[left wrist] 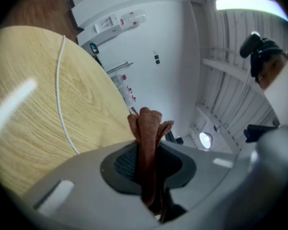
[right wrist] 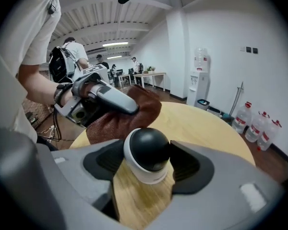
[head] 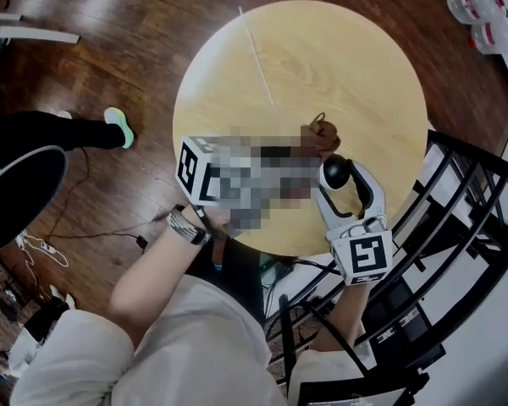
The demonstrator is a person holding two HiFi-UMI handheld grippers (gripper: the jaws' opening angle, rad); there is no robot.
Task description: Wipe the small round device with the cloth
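Head view: my right tool (head: 345, 183) points away from me over the near edge of the worktop (head: 322, 66), and the small round device (head: 336, 172) sits between its jaws. My left forearm reaches across from the left, so my left tool (head: 309, 146) points sideways at the device. The cloth (head: 322, 132) is bunched at the left tool's tip, just beyond the right tool's jaw ends. A mosaic patch hides most of the left tool's body.

Left gripper view: the jaws are clenched on the cloth, a brown fold standing up between the pads and poking out past them. The worktop lies to the left of the tool, and the device isn't in this view.

Right gripper view: the jaws are closed against the device from both sides, its dark dome towards me and its white base resting on the worktop. The cloth hangs right behind the dome, to the far left of my jaws. I cannot tell whether it touches or is only just beside it.

I judge both grasps are made and the cloth is brought up. The wiping itself seems hardly begun, and most of the dome is left to do.
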